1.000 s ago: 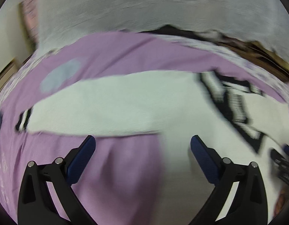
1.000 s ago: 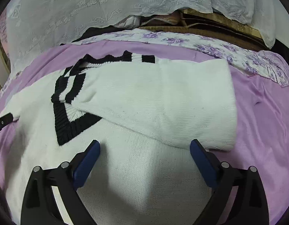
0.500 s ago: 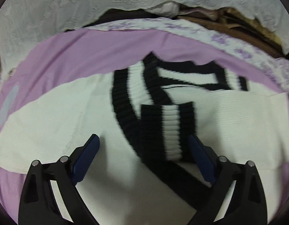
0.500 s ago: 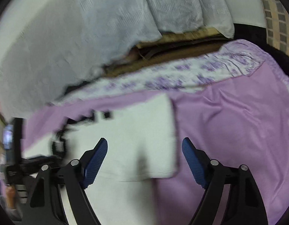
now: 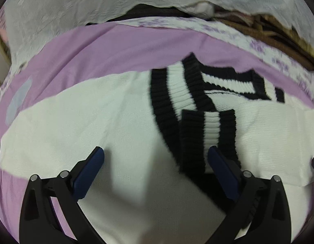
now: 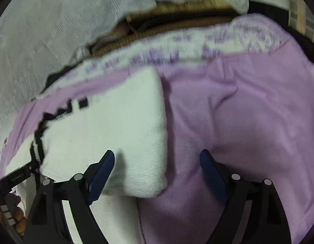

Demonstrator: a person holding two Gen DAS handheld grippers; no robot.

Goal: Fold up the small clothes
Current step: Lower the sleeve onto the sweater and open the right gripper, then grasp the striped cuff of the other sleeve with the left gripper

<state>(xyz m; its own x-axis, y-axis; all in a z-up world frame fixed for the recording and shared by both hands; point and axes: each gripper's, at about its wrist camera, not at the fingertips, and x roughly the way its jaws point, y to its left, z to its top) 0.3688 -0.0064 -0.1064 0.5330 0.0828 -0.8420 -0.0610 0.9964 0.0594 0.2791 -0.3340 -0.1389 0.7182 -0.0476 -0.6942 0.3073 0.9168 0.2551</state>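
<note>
A white knit sweater (image 5: 120, 126) with black-and-white ribbed trim lies spread on a lilac bedsheet (image 5: 108, 46) covering a bed. In the left wrist view, its striped collar (image 5: 173, 93) sits ahead and to the right, and a folded-in sleeve ends in a black-and-white cuff (image 5: 209, 140) lying across the chest, just beside the right-hand blue pad.

The left hand-held gripper (image 5: 155, 152) hovers over the sweater's body with its jaws spread wide, holding nothing. The right hand-held gripper (image 6: 157, 156) is also wide apart and empty; its 2 blue pads straddle the sweater's folded right edge (image 6: 157, 142), 1 pad over white knit, the other over bare sheet.

Behind the sheet lie a floral-print border (image 6: 177, 46), white embroidered bedding (image 5: 75, 12) and brown folded fabric (image 6: 177, 28). The left hand-held gripper shows at the lower left edge of the right wrist view.
</note>
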